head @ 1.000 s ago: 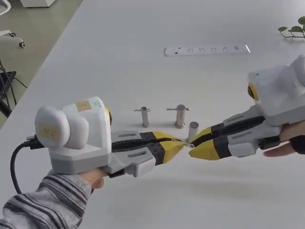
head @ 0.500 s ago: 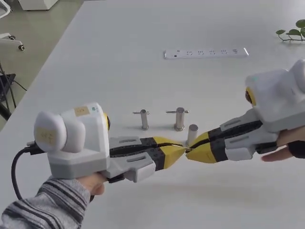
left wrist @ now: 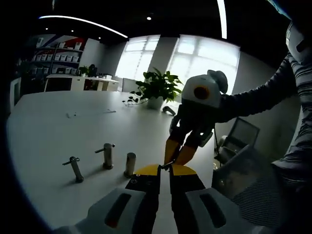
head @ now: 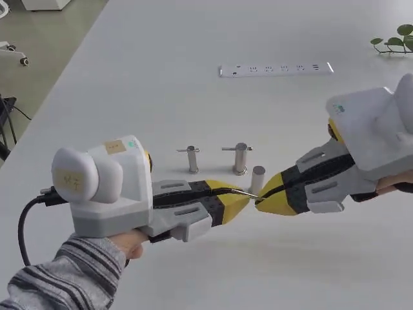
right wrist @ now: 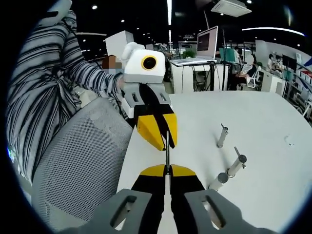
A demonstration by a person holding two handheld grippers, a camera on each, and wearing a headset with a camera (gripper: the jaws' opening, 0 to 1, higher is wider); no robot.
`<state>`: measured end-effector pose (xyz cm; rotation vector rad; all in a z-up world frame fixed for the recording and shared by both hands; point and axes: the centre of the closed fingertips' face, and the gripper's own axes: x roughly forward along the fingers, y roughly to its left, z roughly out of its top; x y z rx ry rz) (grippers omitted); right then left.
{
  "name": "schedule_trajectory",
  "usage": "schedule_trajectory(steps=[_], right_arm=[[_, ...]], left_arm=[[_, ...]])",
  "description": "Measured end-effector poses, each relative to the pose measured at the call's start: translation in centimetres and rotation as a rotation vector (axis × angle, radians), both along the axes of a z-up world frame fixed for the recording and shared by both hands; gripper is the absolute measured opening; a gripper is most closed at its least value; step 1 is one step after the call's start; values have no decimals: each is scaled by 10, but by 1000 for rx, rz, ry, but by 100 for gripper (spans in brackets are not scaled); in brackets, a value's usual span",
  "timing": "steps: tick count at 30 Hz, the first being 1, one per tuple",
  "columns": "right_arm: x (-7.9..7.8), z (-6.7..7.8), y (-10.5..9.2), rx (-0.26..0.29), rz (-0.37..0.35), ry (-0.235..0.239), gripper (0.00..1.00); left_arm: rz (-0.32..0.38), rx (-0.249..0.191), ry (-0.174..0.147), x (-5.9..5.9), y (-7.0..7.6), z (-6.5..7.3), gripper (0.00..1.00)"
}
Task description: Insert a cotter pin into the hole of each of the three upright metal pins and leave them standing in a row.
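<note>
Together, left tool [head: 246, 199], right tool [head: 259, 202], pinching cotter pin [right wrist: 167, 146]

The worktop [head: 193, 39] is lit brightly and evenly in the head view, and only soft shadows are cast under the left tongs [head: 248, 199]. In the left gripper view the scene is backlit by windows [left wrist: 204, 58], and the foreground is left dim. In the right gripper view glare is given off by ceiling strip lights [right wrist: 169, 12], and lines are bent near the edges.
</note>
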<state>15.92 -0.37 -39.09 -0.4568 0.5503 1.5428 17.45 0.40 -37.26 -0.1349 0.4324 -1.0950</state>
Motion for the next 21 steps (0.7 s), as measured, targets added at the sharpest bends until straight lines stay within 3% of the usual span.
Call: schedule_trajectory(steps=[3, 7, 10, 15, 21], right_arm=[[9, -4, -7, -35, -13, -34, 0], [24, -12, -21, -90, -54, -59, 0], [34, -18, -32, -114, -82, -64, 0], [45, -24, -44, -147, -99, -81, 0], [57, -35, -58, -201, -94, -101, 0]], left_arm=[[35, 16, 4, 5, 1, -3, 13], [81, 25, -14, 12, 2, -3, 18], [137, 66, -62, 23, 5, -6, 24], [175, 135, -118, 31, 4, -15, 31], [210, 173, -124, 40, -2, -29, 35]])
